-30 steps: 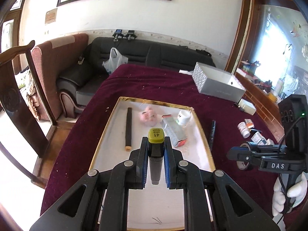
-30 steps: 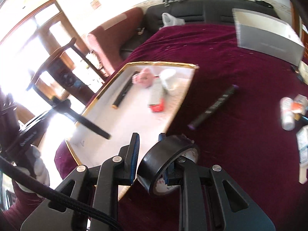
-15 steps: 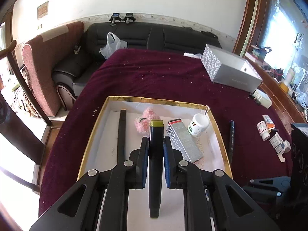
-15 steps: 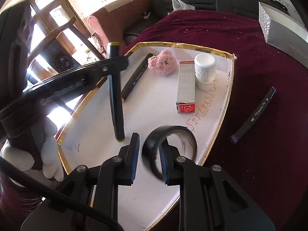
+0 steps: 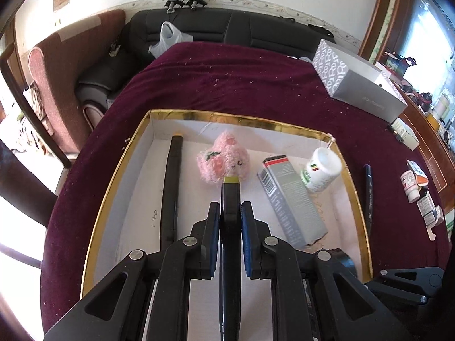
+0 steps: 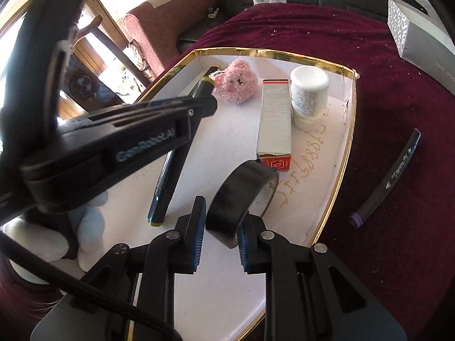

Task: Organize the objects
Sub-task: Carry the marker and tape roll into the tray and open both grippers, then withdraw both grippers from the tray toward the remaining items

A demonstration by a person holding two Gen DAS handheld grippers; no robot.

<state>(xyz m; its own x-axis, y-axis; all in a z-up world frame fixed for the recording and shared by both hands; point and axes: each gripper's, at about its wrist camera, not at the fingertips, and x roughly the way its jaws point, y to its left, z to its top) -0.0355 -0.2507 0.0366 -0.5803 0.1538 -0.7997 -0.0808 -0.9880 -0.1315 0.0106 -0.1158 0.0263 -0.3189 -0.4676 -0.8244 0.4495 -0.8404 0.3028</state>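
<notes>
Black and blue-padded, the left gripper (image 5: 230, 221) has its fingers clamped on a dark marker (image 5: 231, 199) with an olive cap, held low over the white floor of the gold-rimmed tray (image 5: 159, 113); the marker's lower end is cut off by the frame edge in the left wrist view. The right gripper (image 6: 219, 227) pinches the wall of a black tape roll (image 6: 241, 193) just above the tray's near right corner; whether the roll touches the floor cannot be told. Farther in lie another black marker (image 5: 170, 187), a pink plush toy (image 5: 224, 162), a grey carton (image 5: 293, 201) and a white jar (image 5: 321, 170). Beyond the rim, on the maroon-covered worktop (image 5: 227, 79), lies a purple-capped marker (image 6: 389, 179), its label too small to read.
</notes>
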